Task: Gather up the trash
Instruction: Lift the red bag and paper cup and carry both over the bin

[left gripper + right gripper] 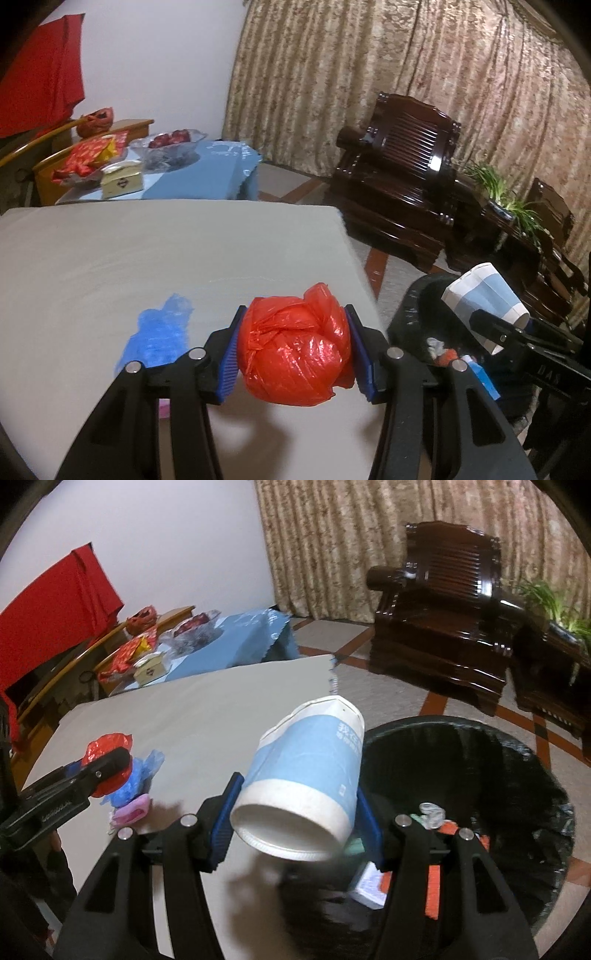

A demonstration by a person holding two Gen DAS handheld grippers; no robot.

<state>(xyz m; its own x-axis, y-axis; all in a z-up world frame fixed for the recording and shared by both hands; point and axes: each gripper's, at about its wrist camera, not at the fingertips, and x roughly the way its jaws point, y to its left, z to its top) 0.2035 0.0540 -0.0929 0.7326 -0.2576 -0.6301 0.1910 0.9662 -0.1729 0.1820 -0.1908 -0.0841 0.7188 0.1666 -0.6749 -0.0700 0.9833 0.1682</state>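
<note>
- Left gripper (293, 352) nearest the lens in the left wrist view, blue pads pinched on both sides of a red plastic bag ball (295, 347), lifted above the grey table (147, 251); shadow under it on the tabletop.
- Right gripper (295, 823) clamped on a white and light blue paper cup (306, 786), cup tilted, base toward the camera, crumpled mouth pointing far; pads press its sides.
- Cup sits at the table's right edge, just beside the rim of the black-lined trash bin (517, 753), partly over it.
- Bin stands on the floor right of the table; scraps inside: clear wrapper (432, 812), white paper piece (369, 886), orange bits.
- Crumpled blue plastic bag (159, 339) lying on the table, left of the red bag ball.
- Pink wrapper (133, 810) on the table near the blue bag, seen in the right wrist view.
- Far left: side table with blue cloth (207, 173), small box (122, 181), red packets, bowl of red fruit (170, 140).
- Far right: dark wooden armchair (406, 162), potted green plant (498, 192), patterned beige curtain (369, 74) behind.
- Red cloth (40, 96) hanging at far left against the white wall.
- Floor tiled, with reddish lines.
</note>
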